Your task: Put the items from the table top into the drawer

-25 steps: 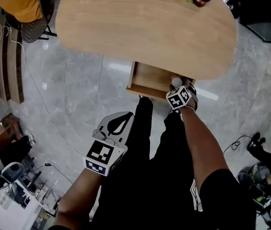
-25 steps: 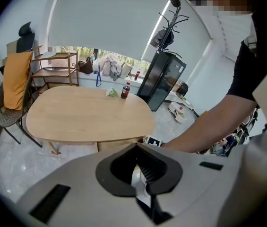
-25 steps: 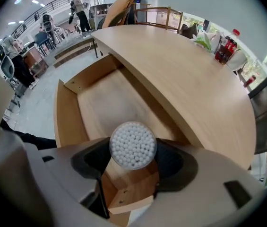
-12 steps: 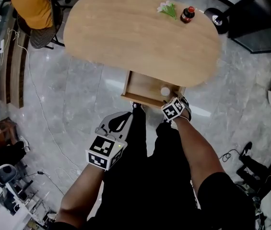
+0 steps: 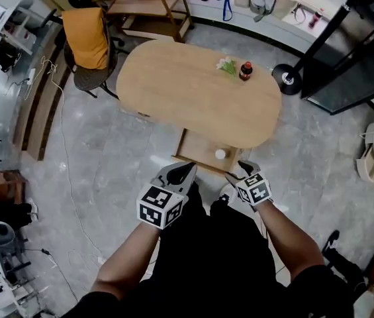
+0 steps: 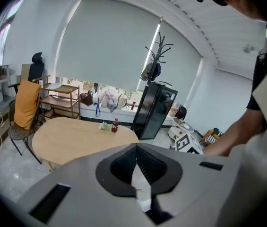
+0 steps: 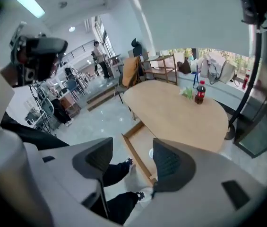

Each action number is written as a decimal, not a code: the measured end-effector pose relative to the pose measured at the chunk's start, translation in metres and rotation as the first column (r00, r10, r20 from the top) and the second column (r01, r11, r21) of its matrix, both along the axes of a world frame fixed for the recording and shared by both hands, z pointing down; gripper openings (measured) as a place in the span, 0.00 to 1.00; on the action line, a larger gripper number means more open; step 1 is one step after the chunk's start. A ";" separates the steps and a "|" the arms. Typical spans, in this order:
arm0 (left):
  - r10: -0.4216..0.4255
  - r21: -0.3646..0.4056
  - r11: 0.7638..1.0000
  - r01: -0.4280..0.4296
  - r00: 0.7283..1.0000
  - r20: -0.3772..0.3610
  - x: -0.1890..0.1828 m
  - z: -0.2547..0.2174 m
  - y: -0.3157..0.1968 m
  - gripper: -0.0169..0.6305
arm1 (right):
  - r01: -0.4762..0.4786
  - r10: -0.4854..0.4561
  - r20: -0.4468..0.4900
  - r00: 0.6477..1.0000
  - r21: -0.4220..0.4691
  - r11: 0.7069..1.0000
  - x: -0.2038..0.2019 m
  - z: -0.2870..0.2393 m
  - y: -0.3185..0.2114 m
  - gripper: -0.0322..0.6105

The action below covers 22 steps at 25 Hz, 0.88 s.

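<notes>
1. Since a second ago the right gripper (image 5: 243, 168) has pulled back from the open drawer (image 5: 196, 148), and the small white round item (image 5: 220, 154) it hovered over now lies inside, near the drawer's right end
2. Its jaws stand apart with nothing between them; the right gripper view shows only floor, the person's legs and the drawer's corner through the gap
3. The left gripper (image 6: 135, 148) has its jaws pressed together on nothing and hangs in front of the body, just short of the drawer
4. Two items remain on the table (image 5: 187, 95): a dark bottle with a red cap (image 5: 245, 71), upright, and a green-and-white sprig (image 5: 226, 65) just beside it, both near the far right edge, well apart from the drawer
5. Judged from this, one item is stowed and the next step is fetching the bottle or sprig
6. To do it well, step round the open drawer, bring the open right jaws level around the bottle's body below the cap, and close squarely so it stays upright and does not drag the sprig
</notes>
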<state>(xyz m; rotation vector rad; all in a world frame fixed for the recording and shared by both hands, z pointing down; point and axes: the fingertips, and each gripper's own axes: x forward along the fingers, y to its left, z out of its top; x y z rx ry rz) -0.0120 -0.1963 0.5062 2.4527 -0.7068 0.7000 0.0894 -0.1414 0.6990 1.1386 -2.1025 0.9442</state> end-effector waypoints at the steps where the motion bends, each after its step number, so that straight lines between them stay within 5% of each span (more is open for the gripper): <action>1: -0.003 0.020 1.000 0.003 1.000 -0.008 -0.001 -0.011 0.006 0.03 | -0.020 0.019 0.025 0.999 0.036 0.999 0.002 -0.025 0.002 0.43; 8: 0.029 0.077 0.997 -0.025 0.998 -0.055 -0.013 -0.059 0.050 0.03 | -0.073 0.039 0.163 0.986 0.208 0.975 -0.015 -0.158 0.034 0.06; 13: 0.078 0.108 0.992 -0.067 0.992 -0.098 -0.011 -0.086 0.064 0.03 | -0.093 0.009 0.234 0.972 0.351 0.932 -0.036 -0.238 0.056 0.05; 17: 0.151 0.152 0.979 -0.133 0.981 -0.117 -0.024 -0.107 0.086 0.03 | -0.159 0.085 0.197 0.977 0.404 0.901 -0.046 -0.269 0.069 0.05; 22: 0.219 0.182 0.964 -0.194 0.967 -0.127 -0.064 -0.120 0.125 0.03 | -0.268 0.156 0.275 0.949 0.438 0.858 -0.085 -0.298 0.099 0.05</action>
